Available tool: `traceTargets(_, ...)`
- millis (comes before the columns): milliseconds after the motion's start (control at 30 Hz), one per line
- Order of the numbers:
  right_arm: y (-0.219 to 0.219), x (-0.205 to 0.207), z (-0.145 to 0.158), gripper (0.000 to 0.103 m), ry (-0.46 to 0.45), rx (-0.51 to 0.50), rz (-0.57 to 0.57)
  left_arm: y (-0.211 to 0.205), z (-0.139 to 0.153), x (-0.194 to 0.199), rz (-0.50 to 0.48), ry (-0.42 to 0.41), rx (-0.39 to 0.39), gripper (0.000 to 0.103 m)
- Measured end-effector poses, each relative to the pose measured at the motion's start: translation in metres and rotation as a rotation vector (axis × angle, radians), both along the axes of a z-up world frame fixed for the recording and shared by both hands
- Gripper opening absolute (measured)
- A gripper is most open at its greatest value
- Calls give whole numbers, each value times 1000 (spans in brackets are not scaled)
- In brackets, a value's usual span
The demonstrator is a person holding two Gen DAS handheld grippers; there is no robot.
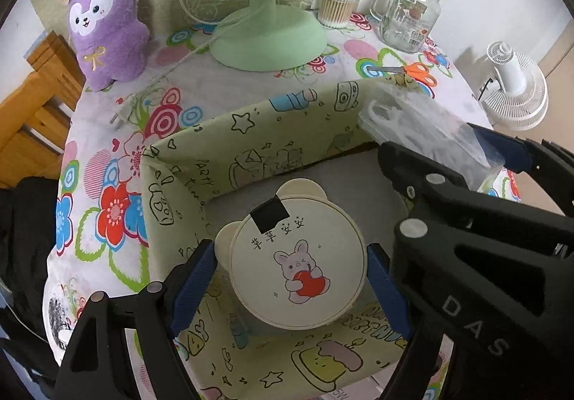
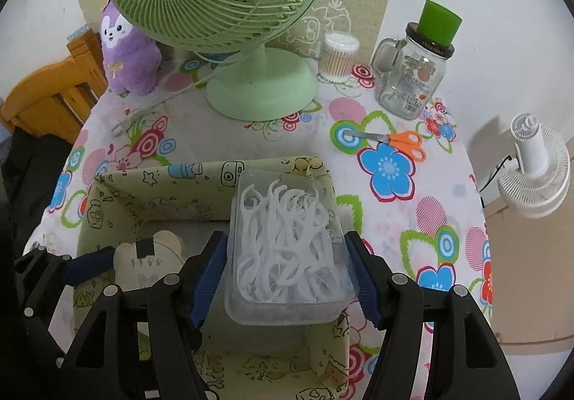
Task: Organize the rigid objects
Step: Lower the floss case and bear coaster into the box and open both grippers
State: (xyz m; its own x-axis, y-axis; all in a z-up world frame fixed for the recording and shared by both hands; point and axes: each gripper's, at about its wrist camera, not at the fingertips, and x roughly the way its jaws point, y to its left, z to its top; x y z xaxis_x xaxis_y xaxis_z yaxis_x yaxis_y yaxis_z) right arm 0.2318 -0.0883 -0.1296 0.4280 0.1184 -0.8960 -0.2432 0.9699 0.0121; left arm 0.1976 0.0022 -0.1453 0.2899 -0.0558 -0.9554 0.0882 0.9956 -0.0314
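One fabric bin (image 1: 186, 163) is seen on the flowered tablecloth (image 1: 107, 134). One round bear-eared tin (image 1: 297, 271) lies inside it, between the left gripper (image 1: 290, 283) pads, which stand apart from it. One clear box of floss picks (image 2: 287, 242) is clamped by the right gripper (image 2: 287, 280) over the bin's right side.

Both tools are matte black plastic. The left gripper (image 1: 290, 281) has ribbed blue pads (image 1: 193, 285) and round silver pivot pins. The right gripper (image 2: 287, 278) looks the same, with triangular cut-outs and white "DAS" lettering on one arm.
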Motion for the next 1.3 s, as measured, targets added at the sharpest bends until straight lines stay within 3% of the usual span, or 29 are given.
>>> traceTargets(200,4,1,1,69,-2,-1,-8,1,7,-1,-3,-16,-23,98)
traceTargets(333,7,1,0,71,-7,-13,-11,2,9,-1,2,-26,-1,99)
traceTargets(600,14,1,-5,92,10,-3,4,5,11,-2,8,-23,-13,100)
traceTargets(867,9,-5,-5,93,42,14,-6,3,17,-8,14,-29,-10,100)
traceTargets(1300,-2,-25,19,93,21,51,-10,-1,38,-26,28,-69,-4,100)
